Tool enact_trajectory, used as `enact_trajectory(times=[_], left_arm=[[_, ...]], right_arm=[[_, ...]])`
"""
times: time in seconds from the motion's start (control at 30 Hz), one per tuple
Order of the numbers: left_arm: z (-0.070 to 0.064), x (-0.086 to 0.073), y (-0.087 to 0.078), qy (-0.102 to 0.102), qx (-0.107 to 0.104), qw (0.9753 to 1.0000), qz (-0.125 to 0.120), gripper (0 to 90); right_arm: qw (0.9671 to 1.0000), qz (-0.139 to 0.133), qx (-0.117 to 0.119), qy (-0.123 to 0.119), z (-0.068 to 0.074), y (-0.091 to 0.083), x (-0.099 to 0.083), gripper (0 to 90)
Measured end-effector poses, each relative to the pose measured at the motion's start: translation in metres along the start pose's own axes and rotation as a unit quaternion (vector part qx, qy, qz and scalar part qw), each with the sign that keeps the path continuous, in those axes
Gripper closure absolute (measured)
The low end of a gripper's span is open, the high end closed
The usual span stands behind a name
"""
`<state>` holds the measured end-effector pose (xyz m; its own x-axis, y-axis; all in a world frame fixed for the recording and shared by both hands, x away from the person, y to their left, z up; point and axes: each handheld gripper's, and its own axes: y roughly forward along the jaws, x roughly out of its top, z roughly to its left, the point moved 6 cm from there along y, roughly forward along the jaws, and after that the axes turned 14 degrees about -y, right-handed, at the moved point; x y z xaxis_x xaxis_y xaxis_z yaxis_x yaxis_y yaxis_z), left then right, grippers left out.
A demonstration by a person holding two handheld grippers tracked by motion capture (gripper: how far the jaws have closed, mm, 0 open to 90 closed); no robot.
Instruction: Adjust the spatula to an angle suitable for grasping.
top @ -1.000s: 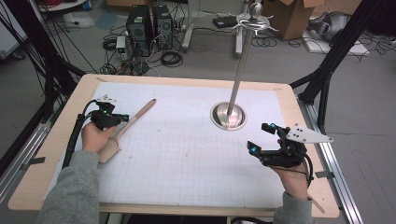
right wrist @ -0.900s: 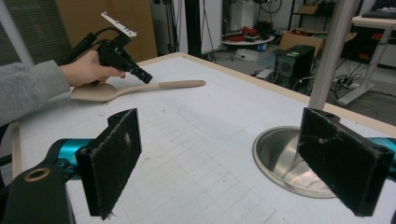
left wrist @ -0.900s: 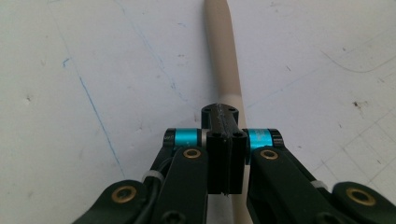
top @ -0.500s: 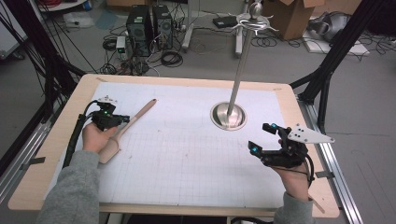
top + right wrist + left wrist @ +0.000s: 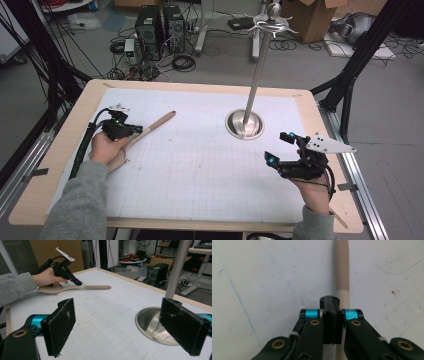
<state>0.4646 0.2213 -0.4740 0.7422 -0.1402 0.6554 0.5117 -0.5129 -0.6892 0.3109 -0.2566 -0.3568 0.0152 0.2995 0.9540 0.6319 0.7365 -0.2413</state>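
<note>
Here, in the high view, the left gripper [image 5: 131, 131] sits left of centre, jaws pressed together over the handle of a wooden spatula [image 5: 152, 126]; the right gripper [image 5: 280, 148] hovers lower right, jaws spread. In the left gripper view, the spatula handle [image 5: 342, 270] runs up from the closed jaws. In the right gripper view, wide-apart jaws frame a metal stand [image 5: 155, 325] at lower right, with the spatula [image 5: 75, 288] at upper left.

Left gripper [image 5: 134, 131], jaws apparently pressed together, sits low at the table [image 5: 200, 90]'s left; right gripper [image 5: 279, 148] hovers spread wide opposite.
</note>
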Motion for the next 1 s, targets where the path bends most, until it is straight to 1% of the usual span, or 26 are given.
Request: enact_trajectory(times=[0.1, 0.27, 0.3, 0.37, 0.4, 0.47, 0.5, 0.6, 0.63, 0.67, 0.7, 0.73, 0.8, 0.83, 0.87, 0.9, 0.93, 0.97, 1.0], left_arm=[[-0.005, -0.002, 0.003, 0.018, 0.007, 0.9998, 0.010, 89.7], [-0.004, 0.000, 0.000, 0.019, 0.008, 0.9998, 0.000, 89.7], [-0.004, 0.001, -0.001, 0.017, 0.004, 0.9998, -0.004, 89.7], [-0.003, 0.002, -0.004, 0.013, 0.007, 0.9999, -0.007, 89.7], [-0.002, 0.002, -0.006, 0.015, 0.008, 0.9998, -0.009, 89.7], [-0.001, 0.004, -0.010, 0.013, 0.004, 0.9998, -0.015, 89.7], [-0.002, 0.006, -0.016, 0.015, -0.004, 0.9997, -0.021, 89.7], [-0.005, 0.007, -0.022, 0.021, -0.013, 0.9992, -0.031, 89.6], [-0.008, 0.008, -0.027, 0.025, -0.022, 0.9987, -0.037, 89.5], [-0.008, 0.008, -0.027, 0.025, -0.022, 0.9987, -0.037, 88.4], [-0.010, 0.009, -0.029, 0.027, -0.028, 0.9984, -0.041, 82.9], [-0.012, 0.009, -0.030, 0.027, -0.030, 0.9983, -0.043, 75.4], [-0.015, 0.009, -0.031, 0.020, -0.035, 0.9983, -0.043, 60.3], [-0.018, 0.010, -0.033, 0.025, -0.039, 0.9980, -0.044, 54.8], [-0.018, 0.010, -0.033, 0.025, -0.039, 0.9980, -0.044, 50.2], [-0.020, 0.010, -0.034, 0.025, -0.043, 0.9976, -0.048, 44.4], [-0.020, 0.010, -0.035, 0.032, -0.052, 0.9971, -0.046, 44.4], [-0.021, 0.009, -0.036, 0.038, -0.063, 0.9962, -0.045, 28.8], [-0.021, 0.009, -0.036, 0.041, -0.059, 0.9965, -0.043, 22.0]], right_arm=[[1.0000, -0.001, -0.001, -0.001, 0.000, -0.001, 0.000, 12.9], [1.0000, -0.001, 0.001, 0.000, 0.000, 0.000, 0.000, 12.9], [1.0000, -0.001, 0.000, 0.000, 0.000, 0.000, 0.000, 12.9], [1.0000, 0.000, 0.000, -0.001, 0.000, 0.000, 0.000, 12.9], [1.0000, 0.003, 0.001, 0.000, 0.001, 0.000, 0.000, 12.9], [1.0000, 0.002, 0.002, -0.001, 0.001, 0.001, 0.000, 12.9], [1.0000, 0.003, 0.001, 0.000, 0.001, 0.001, 0.000, 12.9], [1.0000, 0.004, 0.003, -0.001, 0.001, 0.002, 0.000, 12.9], [1.0000, 0.004, 0.003, -0.001, 0.002, 0.002, 0.000, 12.9], [1.0000, 0.004, 0.003, -0.001, 0.002, 0.002, 0.000, 12.9], [1.0000, 0.005, 0.004, -0.001, 0.002, 0.002, 0.000, 12.9], [1.0000, 0.005, 0.004, -0.001, 0.002, 0.002, 0.000, 12.9], [1.0000, 0.005, 0.003, -0.001, 0.002, 0.002, 0.000, 12.9], [1.0000, 0.005, 0.003, -0.001, 0.002, 0.002, 0.000, 12.9], [1.0000, 0.005, 0.003, -0.001, 0.002, 0.002, 0.000, 12.9], [1.0000, 0.005, 0.003, -0.003, 0.002, 0.003, 0.000, 12.9], [1.0000, 0.005, 0.003, -0.003, 0.002, 0.003, 0.000, 12.9], [1.0000, 0.006, 0.004, -0.003, 0.002, 0.004, 0.000, 12.9], [1.0000, 0.006, 0.004, -0.005, 0.002, 0.004, 0.000, 12.9]])
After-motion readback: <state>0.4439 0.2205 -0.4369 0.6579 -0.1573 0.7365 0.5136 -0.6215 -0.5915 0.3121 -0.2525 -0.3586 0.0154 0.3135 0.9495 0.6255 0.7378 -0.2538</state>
